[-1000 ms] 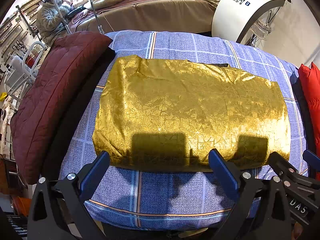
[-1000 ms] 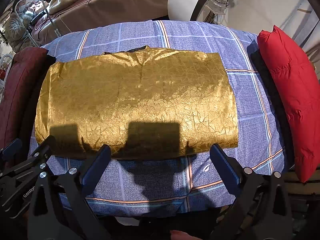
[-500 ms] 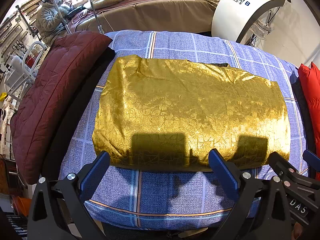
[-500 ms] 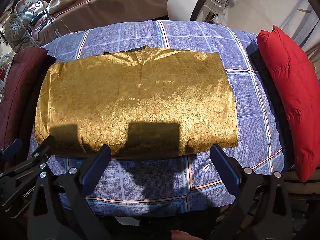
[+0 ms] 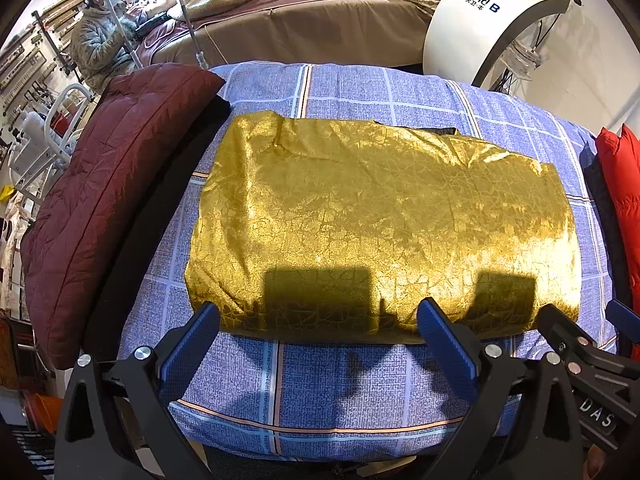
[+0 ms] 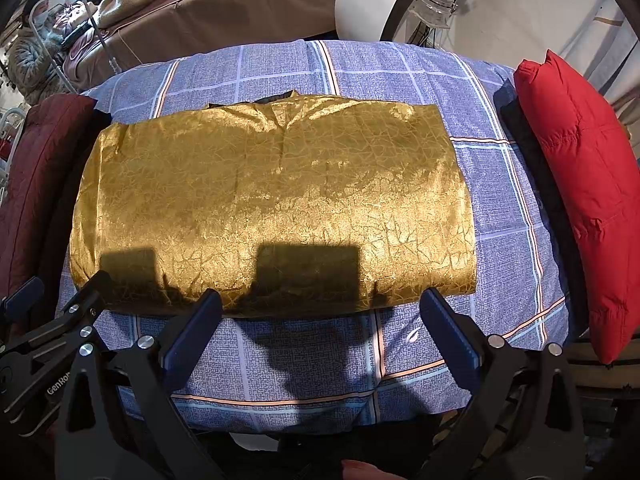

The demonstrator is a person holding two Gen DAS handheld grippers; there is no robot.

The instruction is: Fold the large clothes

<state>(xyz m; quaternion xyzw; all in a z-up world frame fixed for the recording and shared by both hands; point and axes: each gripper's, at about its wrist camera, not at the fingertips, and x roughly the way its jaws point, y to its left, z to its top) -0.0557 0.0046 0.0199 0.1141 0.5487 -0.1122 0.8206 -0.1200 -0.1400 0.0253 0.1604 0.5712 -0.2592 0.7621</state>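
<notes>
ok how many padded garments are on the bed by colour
gold: 1, the gold garment folded in the middle of the checked bed cover
maroon: 1, the maroon jacket at the left edge
red: 1, the red jacket at the right edge
total: 3

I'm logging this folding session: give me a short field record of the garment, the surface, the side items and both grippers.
garment: shiny gold crinkle-textured fabric garment, folded into a wide rectangle, lying flat
surface: blue plaid bedsheet
robot's left side: dark maroon quilted padded item
robot's right side: bright red puffy padded item
left gripper: open, empty, at the garment's near edge
right gripper: open, empty, at the garment's near edge
</notes>
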